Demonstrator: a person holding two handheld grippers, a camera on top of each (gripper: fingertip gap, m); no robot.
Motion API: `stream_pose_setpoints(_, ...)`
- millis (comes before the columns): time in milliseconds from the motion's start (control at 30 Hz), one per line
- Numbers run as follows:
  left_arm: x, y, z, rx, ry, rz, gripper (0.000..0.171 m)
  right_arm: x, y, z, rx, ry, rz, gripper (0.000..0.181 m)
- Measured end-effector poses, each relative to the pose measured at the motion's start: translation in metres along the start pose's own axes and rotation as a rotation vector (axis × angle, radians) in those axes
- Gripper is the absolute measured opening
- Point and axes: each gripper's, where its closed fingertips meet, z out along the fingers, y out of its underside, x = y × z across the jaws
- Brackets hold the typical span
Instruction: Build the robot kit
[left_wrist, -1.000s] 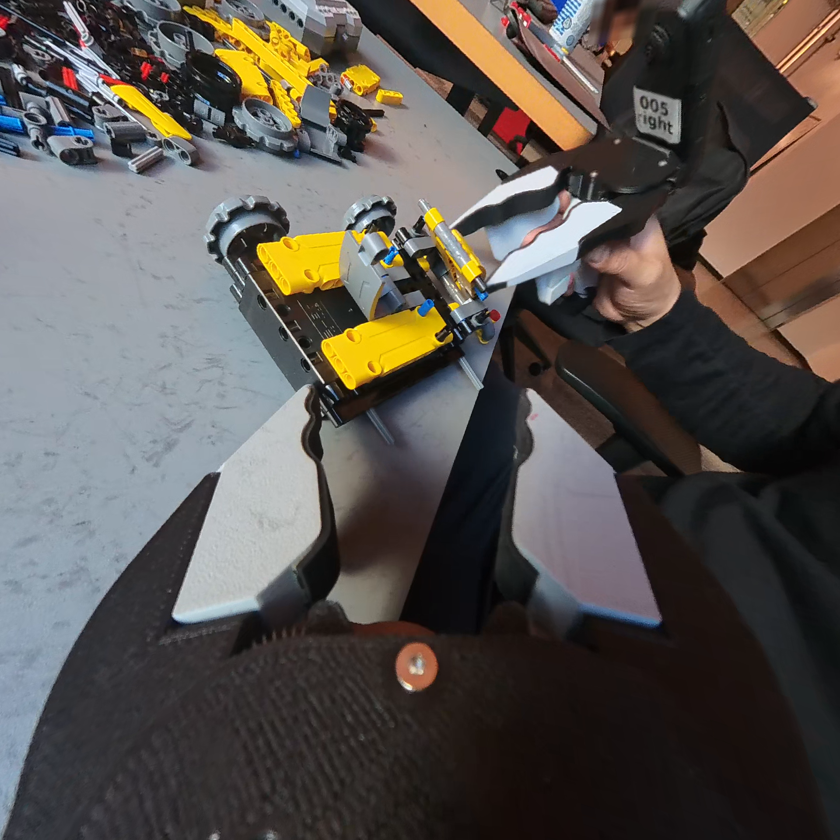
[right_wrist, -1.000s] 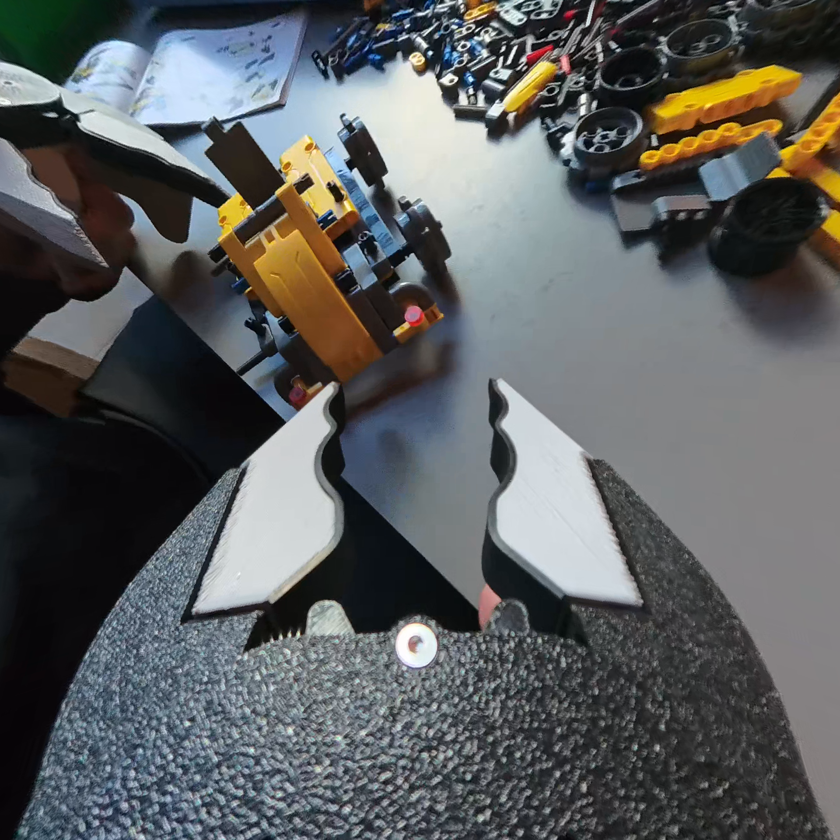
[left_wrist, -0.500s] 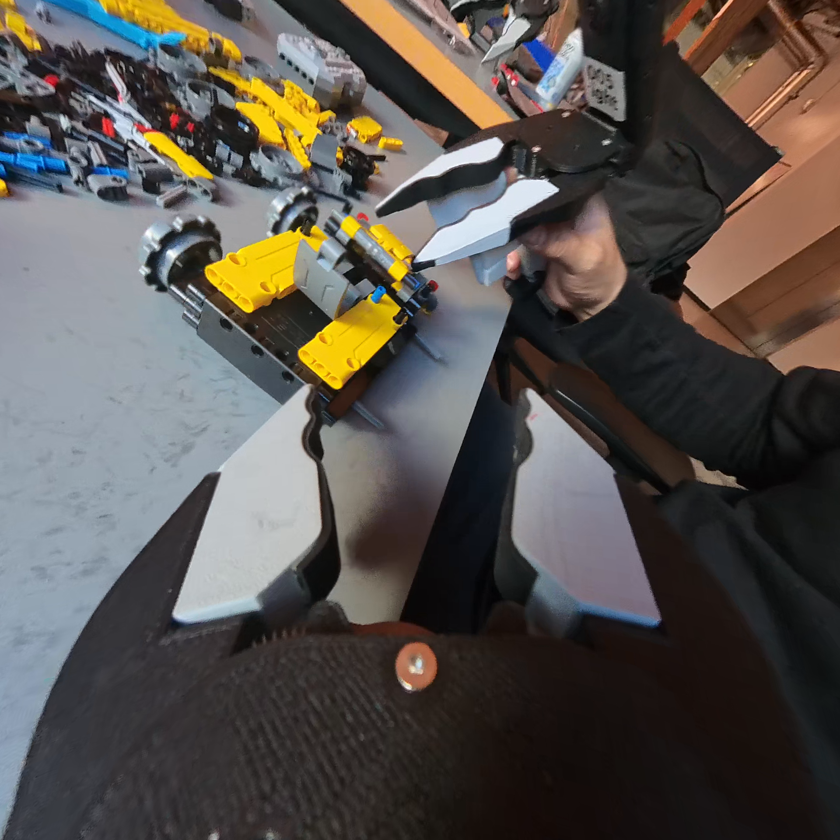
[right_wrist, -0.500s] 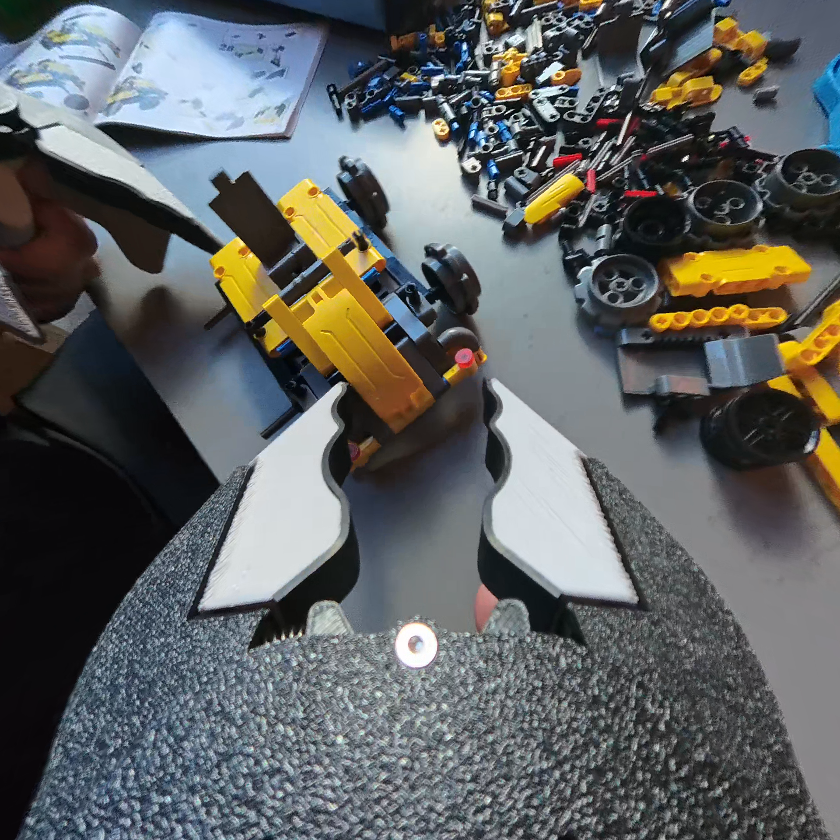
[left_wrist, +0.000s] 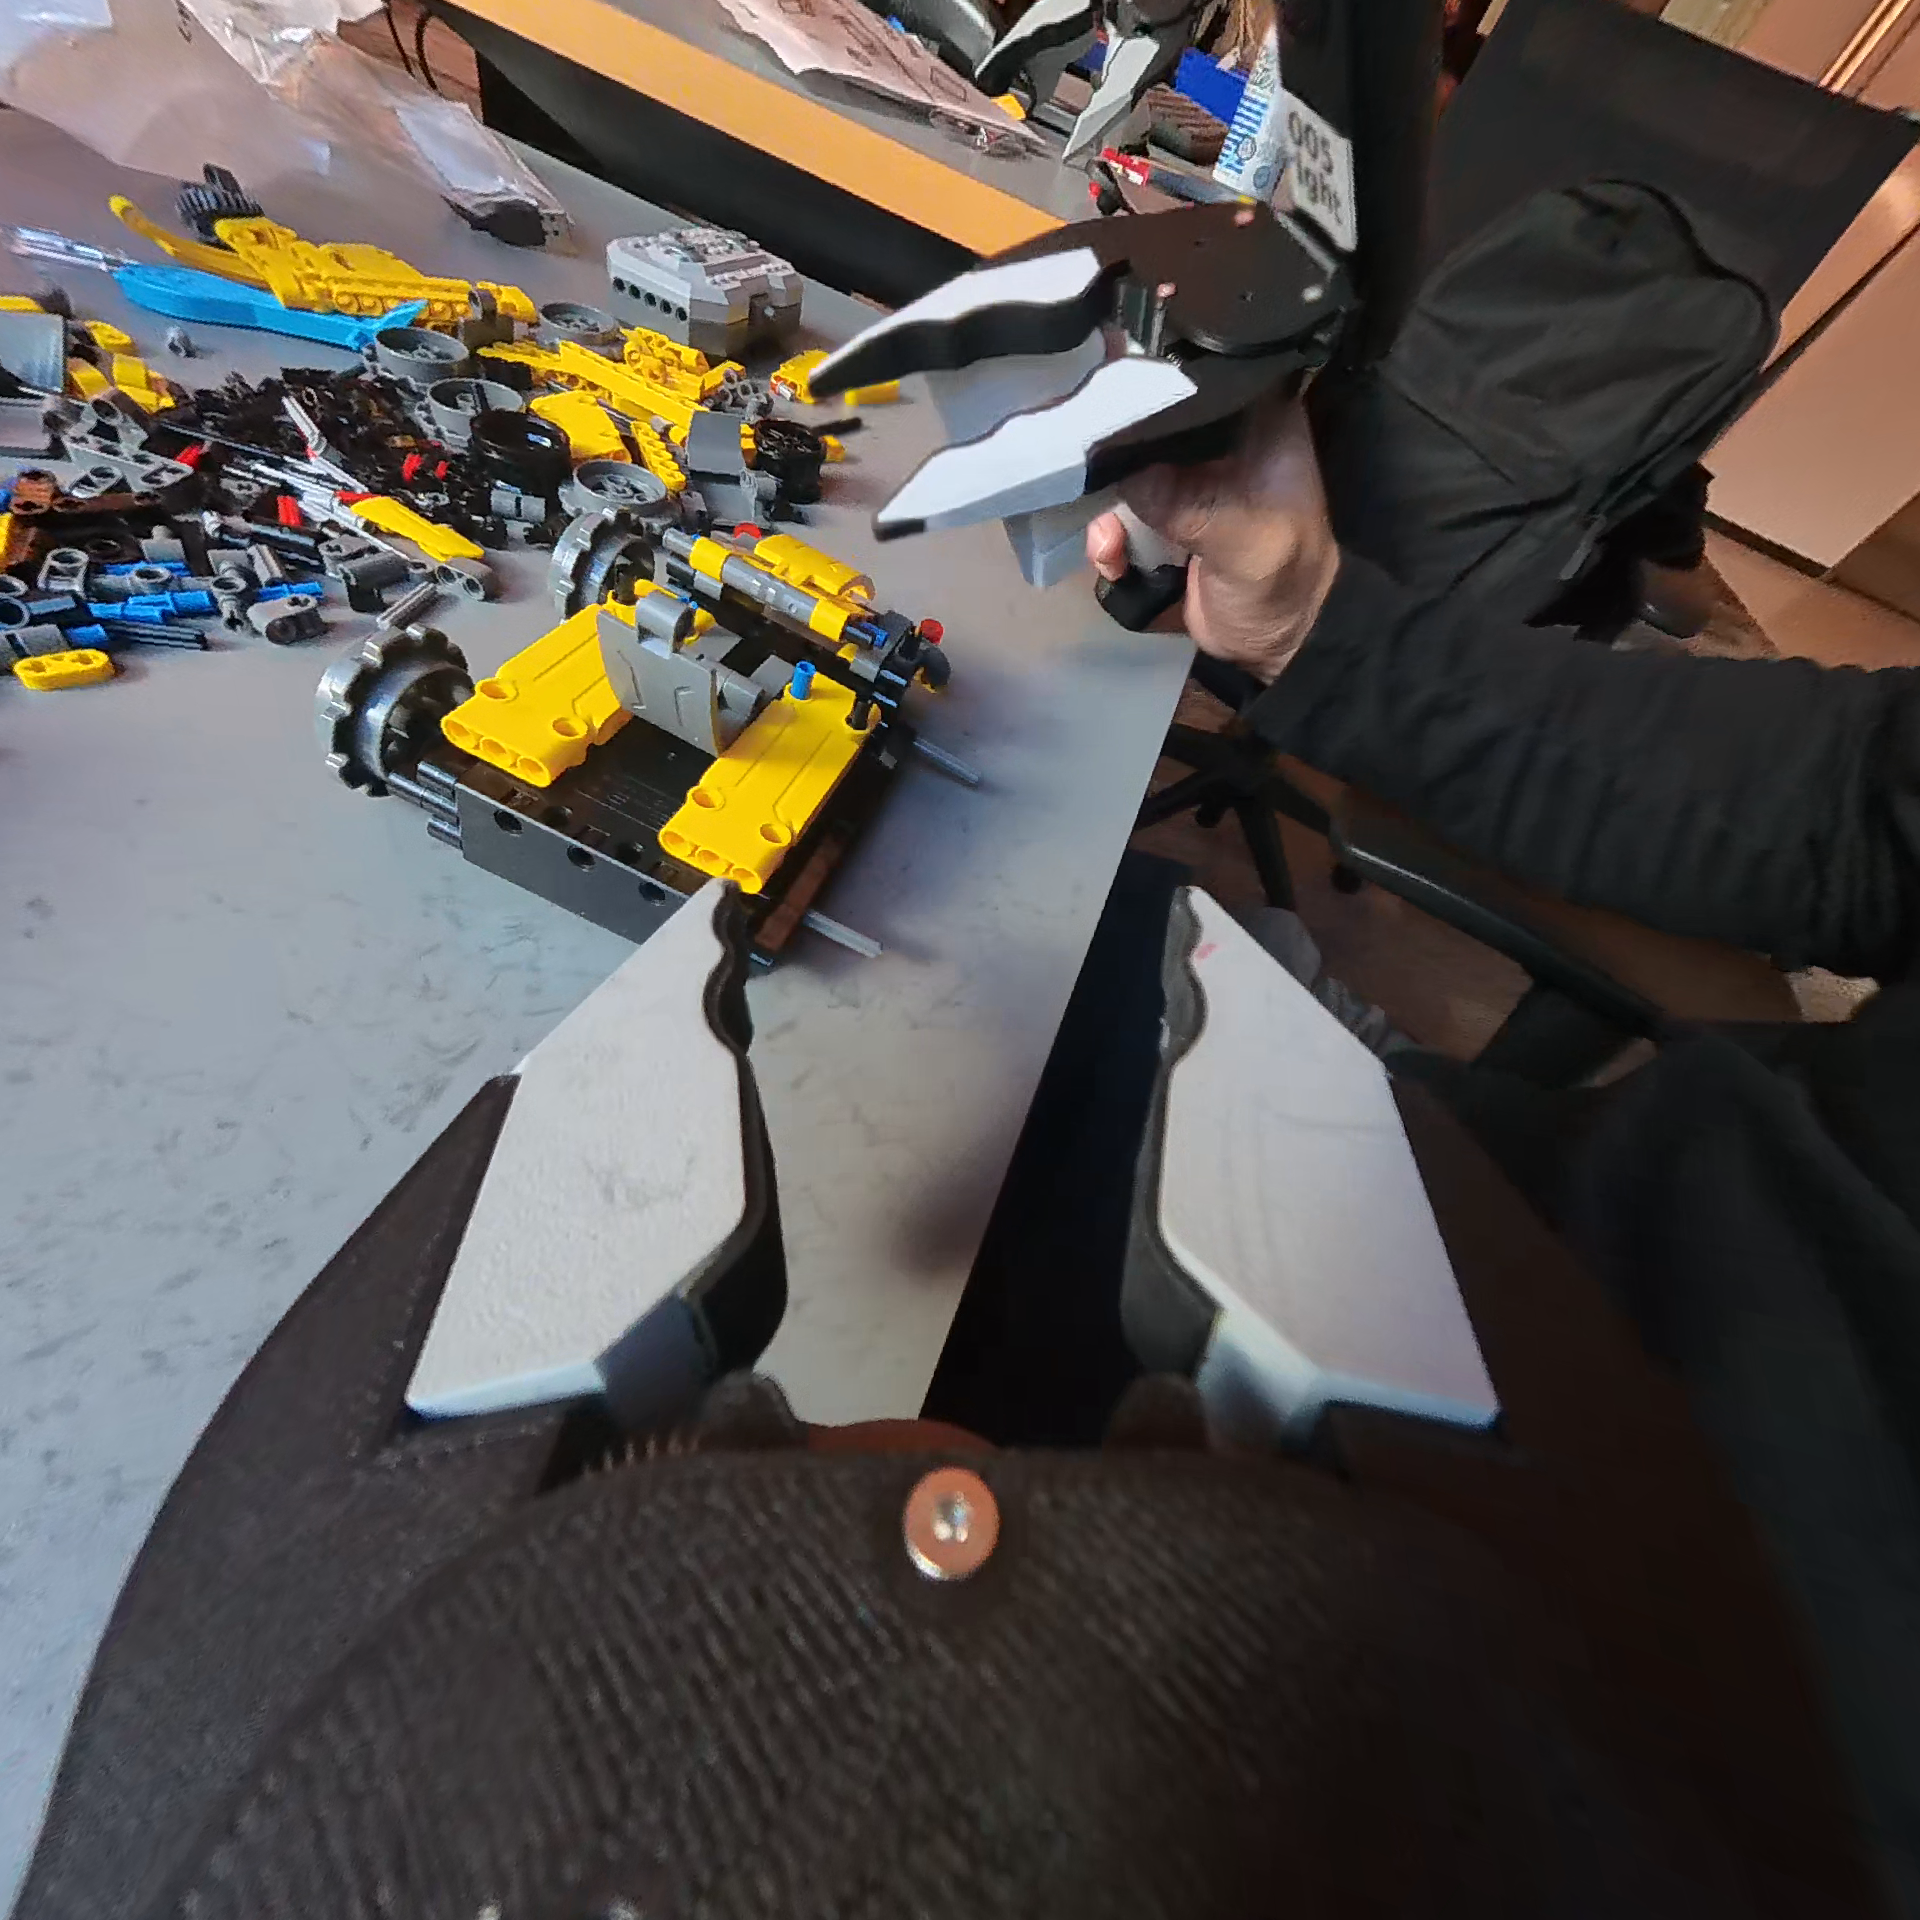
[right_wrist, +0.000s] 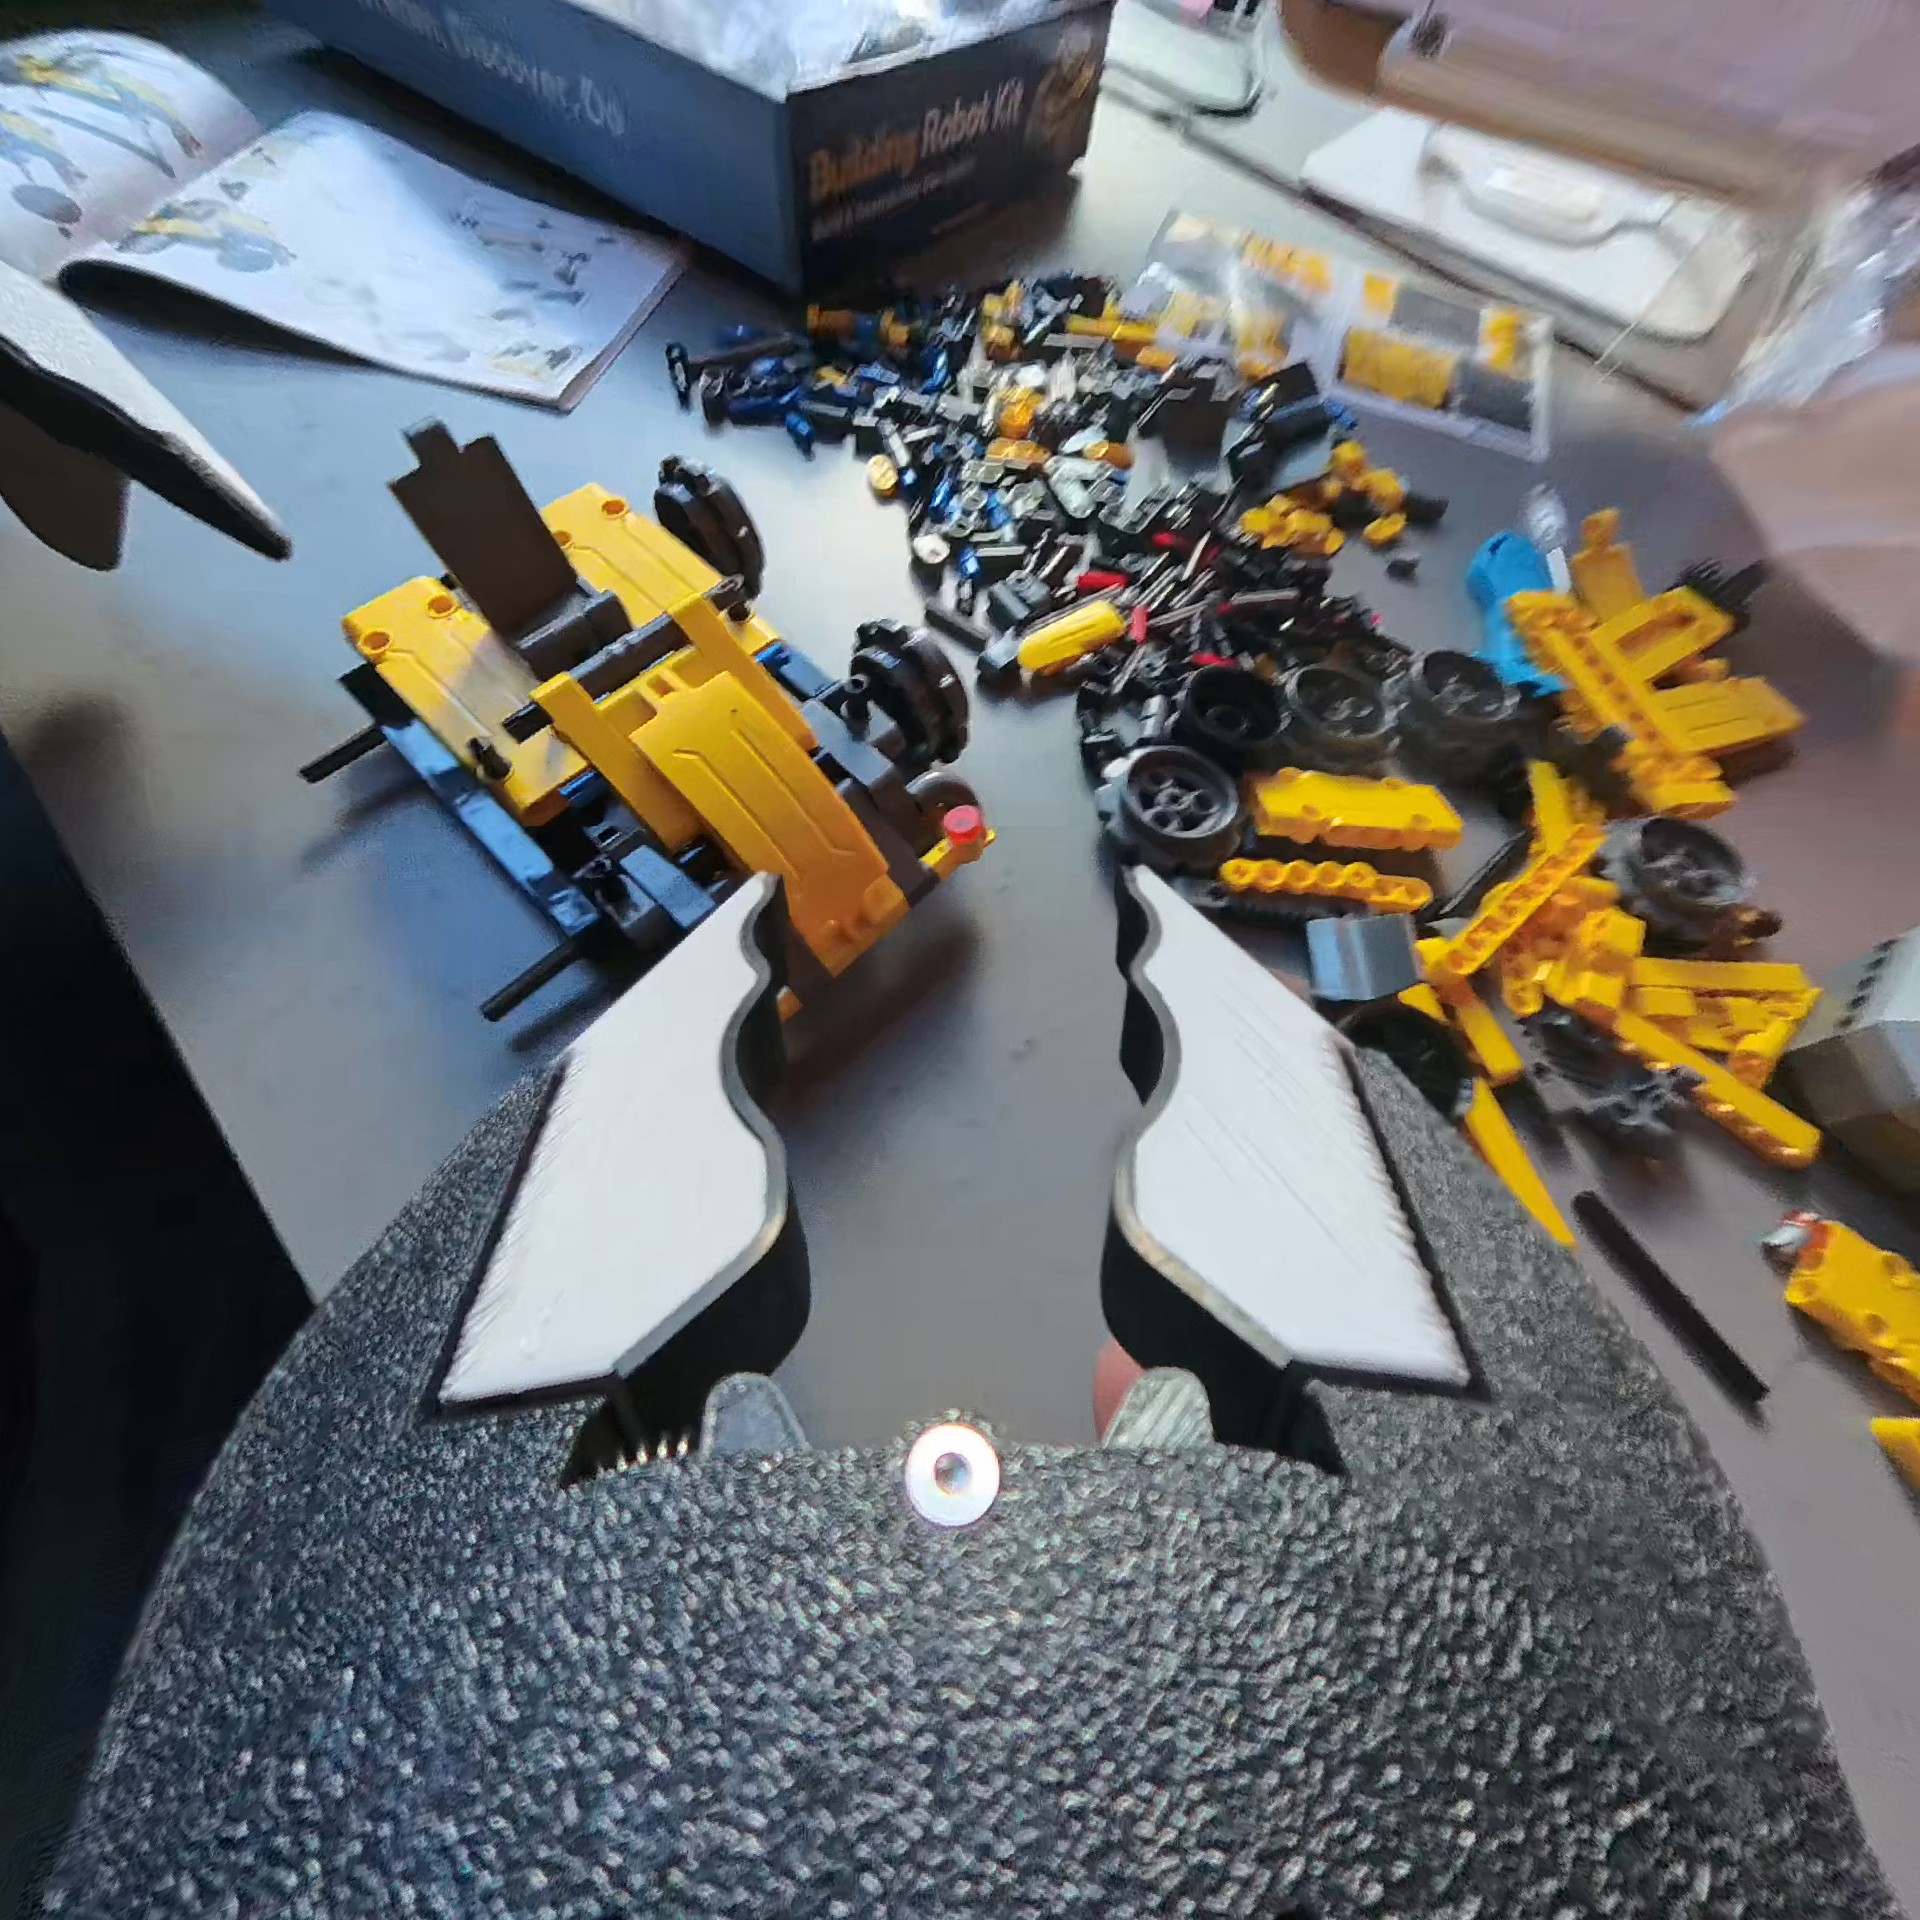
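Both grippers (left_wrist: 951, 925) (right_wrist: 945, 899) agape, empty, model (right_wrist: 665, 727) partly hid, far bits blurry

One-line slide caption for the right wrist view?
Open right gripper above the table beside a half-built yellow brick vehicle, loose parts heaped to its right.

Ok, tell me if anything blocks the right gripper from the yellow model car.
Nothing visible does. The right gripper is open and empty, and the yellow model car sits just past its left fingertip on bare table. The loose parts pile lies off to the right.
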Motion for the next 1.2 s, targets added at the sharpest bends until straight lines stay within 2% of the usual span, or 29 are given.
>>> stream_pose_setpoints(133,0.001,-0.001,0.000,0.008,0.004,0.002,0.076,0.020,-0.009,-0.009,0.095,0.105,0.027,0.072)
stream_pose_setpoints(233,-0.002,-0.004,-0.001,0.029,-0.010,-0.008,0.079,0.025,-0.014,-0.015,0.144,0.113,0.057,0.072)
stream_pose_setpoints(400,-0.005,-0.008,-0.004,0.058,-0.027,-0.021,0.082,0.024,-0.009,-0.009,0.104,0.059,0.102,0.073)
stream_pose_setpoints(1200,-0.004,-0.006,-0.002,0.045,-0.063,0.035,0.076,0.024,-0.004,-0.003,0.056,0.092,0.059,0.075)
